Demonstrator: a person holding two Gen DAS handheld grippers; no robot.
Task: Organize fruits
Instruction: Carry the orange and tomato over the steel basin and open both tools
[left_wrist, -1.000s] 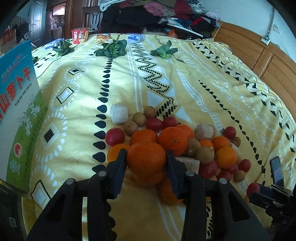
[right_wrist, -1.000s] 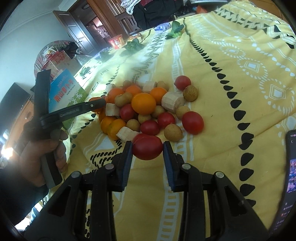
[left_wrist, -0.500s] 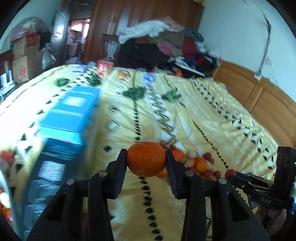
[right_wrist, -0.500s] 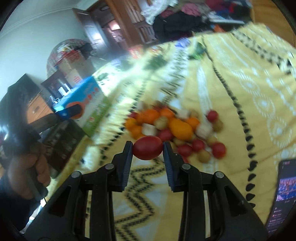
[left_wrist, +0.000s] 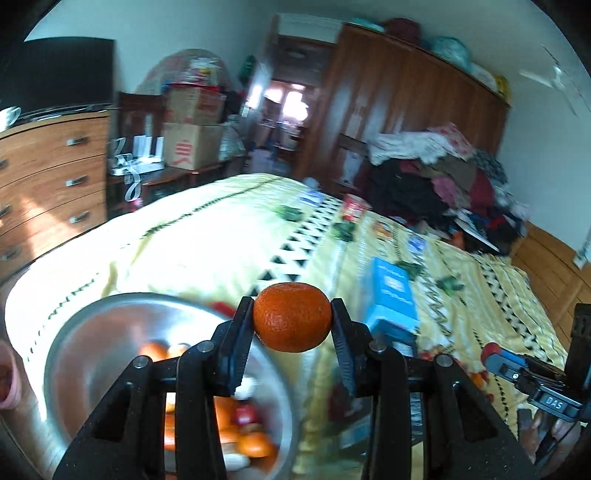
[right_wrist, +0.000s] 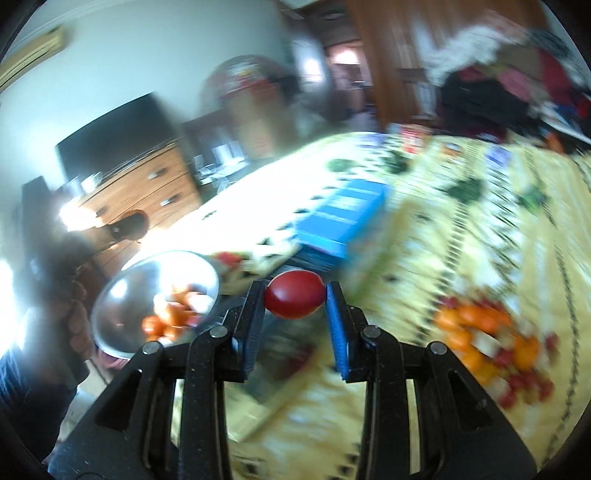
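Dimpled, matt peel on the orange (left_wrist: 291, 316); smooth glossy skin on the tomato (right_wrist: 294, 299). Brushed, shiny metal for the bowl (left_wrist: 92, 325) (blurred reflections inside). Matt black plastic, ribbed at the pads (left_wrist: 236, 354). Soft printed cloth over the bed (left_wrist: 207, 236); varnished wood on the dresser (left_wrist: 48, 173).

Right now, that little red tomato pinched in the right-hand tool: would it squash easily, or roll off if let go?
The red tomato looks smooth and glossy, so it may slip or bruise if the right gripper squeezes harder. Being rounded, it would probably roll on the sloping yellow bedspread. Dropped into the metal bowl, it should settle among the fruit there.
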